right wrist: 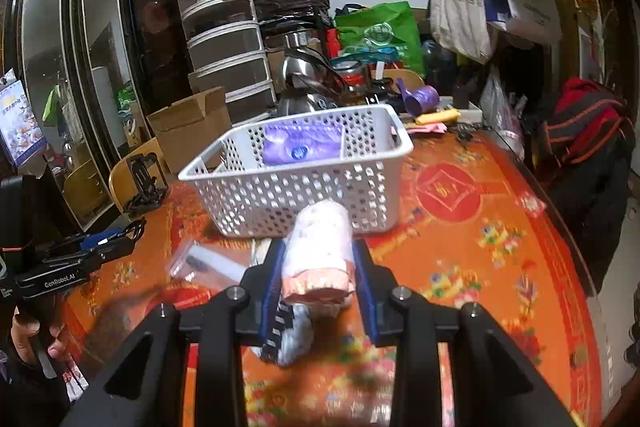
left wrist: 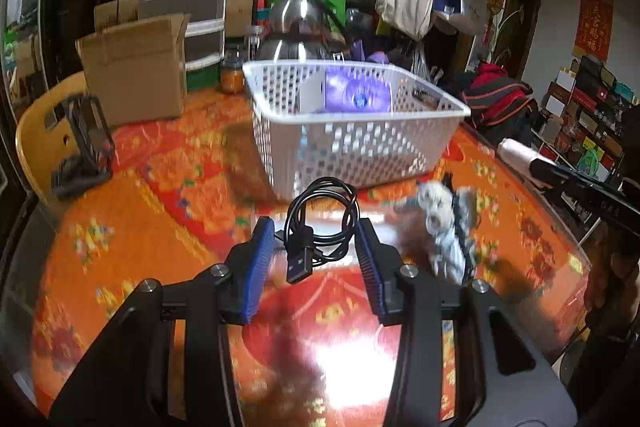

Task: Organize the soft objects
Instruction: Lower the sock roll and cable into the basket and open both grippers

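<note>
In the left wrist view my left gripper [left wrist: 314, 227] is shut on a coiled black USB cable [left wrist: 320, 219], held above the table with its plug hanging down. The white perforated basket [left wrist: 360, 155] stands just ahead, with a purple pack [left wrist: 356, 93] inside. A grey-white soft cloth [left wrist: 448, 227] lies on the table to the right. In the right wrist view my right gripper [right wrist: 320, 247] is shut on a rolled pink-and-white cloth [right wrist: 320, 255], in front of the basket [right wrist: 304, 183]. The grey-white cloth [right wrist: 288, 343] lies below it.
The table has an orange-red patterned cover [right wrist: 480, 235]. A clear zip bag [right wrist: 208, 263] lies left of my right gripper. A cardboard box [left wrist: 136, 67], a black phone stand [left wrist: 82, 147], a steel kettle [left wrist: 300, 23] and stacked drawers [right wrist: 228, 47] crowd the far side. A hand [right wrist: 28, 339] holds the left gripper [right wrist: 116, 241].
</note>
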Action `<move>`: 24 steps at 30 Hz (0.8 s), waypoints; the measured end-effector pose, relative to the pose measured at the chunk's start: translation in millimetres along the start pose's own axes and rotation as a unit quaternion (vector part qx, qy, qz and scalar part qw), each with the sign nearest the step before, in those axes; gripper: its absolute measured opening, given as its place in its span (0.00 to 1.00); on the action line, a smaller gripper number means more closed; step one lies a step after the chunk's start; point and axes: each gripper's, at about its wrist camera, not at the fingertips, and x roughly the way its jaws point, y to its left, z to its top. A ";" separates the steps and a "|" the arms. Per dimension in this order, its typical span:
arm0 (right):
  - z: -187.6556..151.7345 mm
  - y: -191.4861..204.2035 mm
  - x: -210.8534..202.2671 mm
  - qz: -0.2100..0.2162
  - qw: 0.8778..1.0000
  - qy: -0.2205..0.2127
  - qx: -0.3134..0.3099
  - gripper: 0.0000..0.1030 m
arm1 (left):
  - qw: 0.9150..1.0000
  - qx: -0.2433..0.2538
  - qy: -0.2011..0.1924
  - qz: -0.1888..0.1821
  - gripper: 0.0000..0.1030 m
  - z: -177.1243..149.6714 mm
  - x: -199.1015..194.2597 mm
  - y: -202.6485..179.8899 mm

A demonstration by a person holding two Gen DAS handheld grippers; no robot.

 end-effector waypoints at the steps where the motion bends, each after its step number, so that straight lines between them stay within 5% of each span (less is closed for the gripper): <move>1: 6.8 2.1 1.9 0.002 1.000 0.000 -0.003 0.31 | 1.000 0.000 -0.003 0.001 0.38 7.5 -1.4 -2.7; 12: 82.5 10.2 33.3 0.008 1.000 0.002 -0.012 0.31 | 1.000 0.000 -0.026 0.006 0.38 102.5 11.9 -17.2; 24: 133.5 -4.8 104.4 -0.028 0.999 0.040 -0.019 0.31 | 1.000 -0.003 0.012 0.013 0.38 178.1 98.5 -21.7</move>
